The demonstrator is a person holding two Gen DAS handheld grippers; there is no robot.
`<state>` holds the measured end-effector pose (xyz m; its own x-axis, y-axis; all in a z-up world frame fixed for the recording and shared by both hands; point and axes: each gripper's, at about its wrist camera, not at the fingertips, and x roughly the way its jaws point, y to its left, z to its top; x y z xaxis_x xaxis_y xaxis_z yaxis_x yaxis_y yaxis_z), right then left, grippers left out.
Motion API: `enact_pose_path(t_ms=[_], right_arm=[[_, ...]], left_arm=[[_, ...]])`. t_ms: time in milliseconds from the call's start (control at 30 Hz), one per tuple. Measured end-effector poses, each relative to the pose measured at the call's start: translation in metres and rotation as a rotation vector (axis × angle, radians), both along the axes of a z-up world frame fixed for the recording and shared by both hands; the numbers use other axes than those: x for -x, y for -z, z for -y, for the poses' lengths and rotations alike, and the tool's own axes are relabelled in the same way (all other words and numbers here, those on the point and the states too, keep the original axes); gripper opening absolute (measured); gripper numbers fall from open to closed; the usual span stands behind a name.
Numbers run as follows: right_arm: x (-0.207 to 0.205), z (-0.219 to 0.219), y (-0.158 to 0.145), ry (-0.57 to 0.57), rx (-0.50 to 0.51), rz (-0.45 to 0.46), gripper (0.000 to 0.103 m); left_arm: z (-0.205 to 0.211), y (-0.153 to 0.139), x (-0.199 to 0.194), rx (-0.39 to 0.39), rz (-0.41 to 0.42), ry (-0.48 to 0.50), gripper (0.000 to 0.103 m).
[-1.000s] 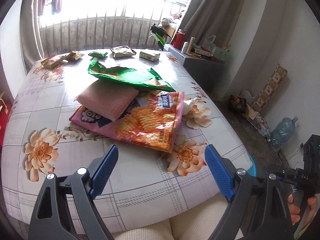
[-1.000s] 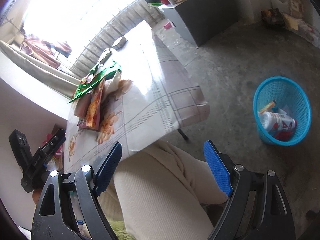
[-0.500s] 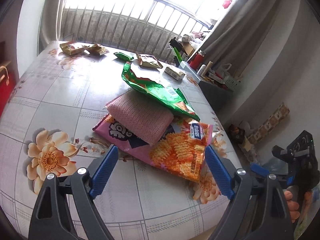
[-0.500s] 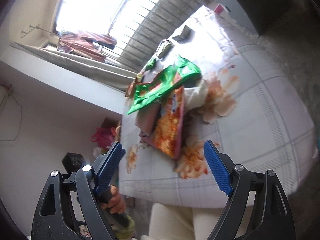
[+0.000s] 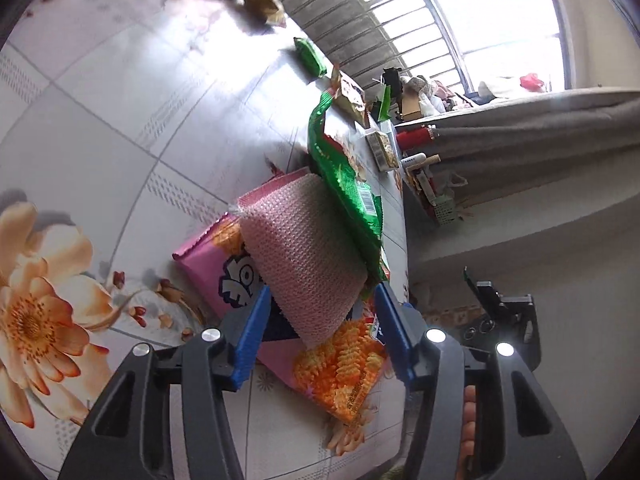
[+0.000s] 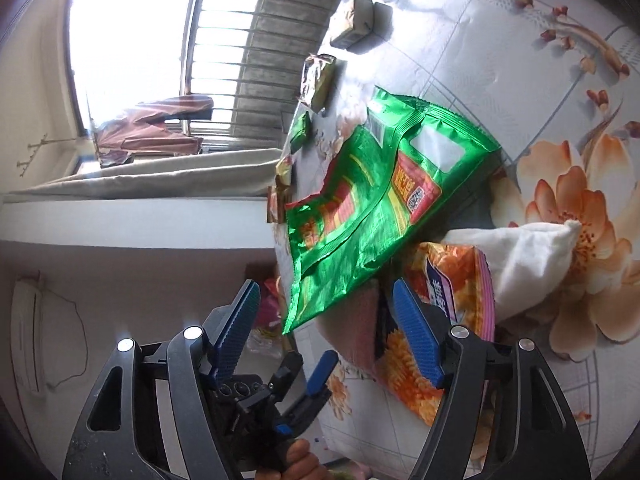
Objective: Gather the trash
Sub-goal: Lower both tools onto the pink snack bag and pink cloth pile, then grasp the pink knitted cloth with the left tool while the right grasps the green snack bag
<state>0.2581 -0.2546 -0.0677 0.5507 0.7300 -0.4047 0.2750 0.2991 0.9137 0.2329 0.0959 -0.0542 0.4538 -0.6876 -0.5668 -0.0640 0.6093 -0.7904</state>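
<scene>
A pile of trash lies on the floral table [image 5: 100, 120]. A pink knit cloth [image 5: 304, 248] rests on a pink and orange snack bag [image 5: 344, 376]. A green foil bag [image 5: 344, 184] leans over both. My left gripper [image 5: 322, 290] is closing, with the cloth's near corner between its blue pads, which do not press on it. My right gripper [image 6: 326, 292] is also closing, and the lower corner of the green foil bag [image 6: 372, 200] hangs between its pads, untouched. The left gripper [image 6: 304, 380] shows low in the right wrist view.
A white crumpled wad [image 6: 532, 256] lies beside the snack bag [image 6: 440, 312]. Small wrappers [image 5: 308, 56] and a small box [image 6: 356, 24] lie at the table's far end by the barred window. A grey cabinet with clutter [image 5: 424, 172] stands past the table's edge.
Both views have rolled. The left gripper came in close to the pile and its jaws narrowed around the cloth's corner. The right gripper swung from the floor basket to the green bag.
</scene>
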Motion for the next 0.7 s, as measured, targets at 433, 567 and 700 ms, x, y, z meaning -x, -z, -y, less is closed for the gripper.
enact_pose_path(t_ms=[433,567,700], right_arm=[[-0.021,-0.003,0.03,0.056,-0.081,-0.14,0.053],[-0.022,-0.002,0.038,0.088,-0.106,-0.174,0.037],[-0.019,0.0,0.052,0.108,-0.151,-0.211,0.017]], left_arm=[[-0.009,0.036,-0.01,0.181,-0.152,-0.082,0.046],[-0.01,0.039,-0.01,0.186,-0.156,-0.106,0.034],[-0.009,0.037,-0.007,0.178,-0.13,-0.111,0.031]])
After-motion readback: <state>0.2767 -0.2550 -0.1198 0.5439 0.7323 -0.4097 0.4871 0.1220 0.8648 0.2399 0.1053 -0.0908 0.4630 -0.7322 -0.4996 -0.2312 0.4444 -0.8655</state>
